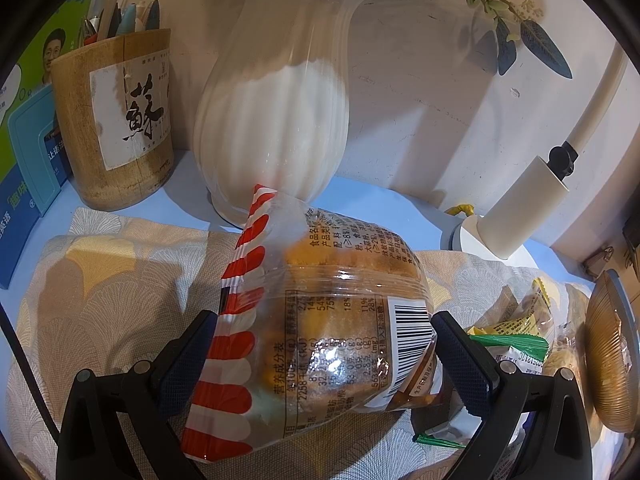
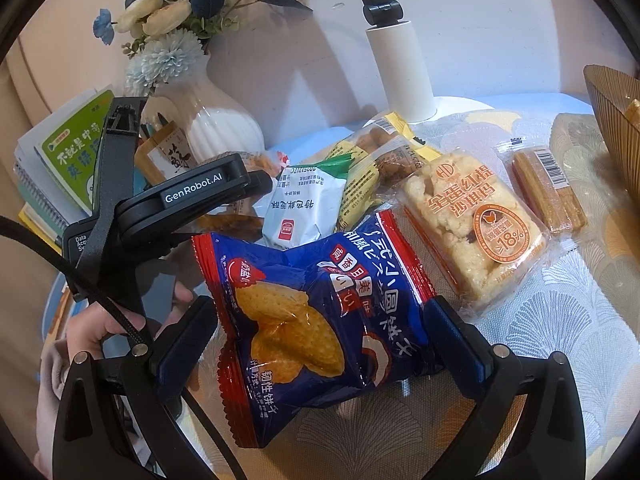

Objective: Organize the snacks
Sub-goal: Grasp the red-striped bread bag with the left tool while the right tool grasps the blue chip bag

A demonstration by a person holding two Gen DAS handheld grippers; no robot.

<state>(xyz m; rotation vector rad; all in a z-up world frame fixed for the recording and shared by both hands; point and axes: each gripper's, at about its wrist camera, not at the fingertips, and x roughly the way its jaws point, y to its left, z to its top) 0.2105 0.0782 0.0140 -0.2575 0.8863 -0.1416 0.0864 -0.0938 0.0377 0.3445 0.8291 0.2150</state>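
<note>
The left gripper (image 1: pixel 320 356) clamps a clear, red-striped plastic snack bag (image 1: pixel 320 332) above the counter; the right gripper (image 2: pixel 320 344) squeezes a crumpled blue biscuit packet (image 2: pixel 316 320). Slick film could slip, or biscuits crush.

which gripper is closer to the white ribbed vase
Left. The left gripper, clamped on a clear red-striped snack bag, sits just in front of the vase. The right gripper, holding a blue biscuit packet, is farther back.

Your left wrist view sits low, close, facing the white vase (image 1: pixel 276 128) at the table's back edge. Your right wrist view looks down from higher; both share that vase (image 2: pixel 216 124).
</note>
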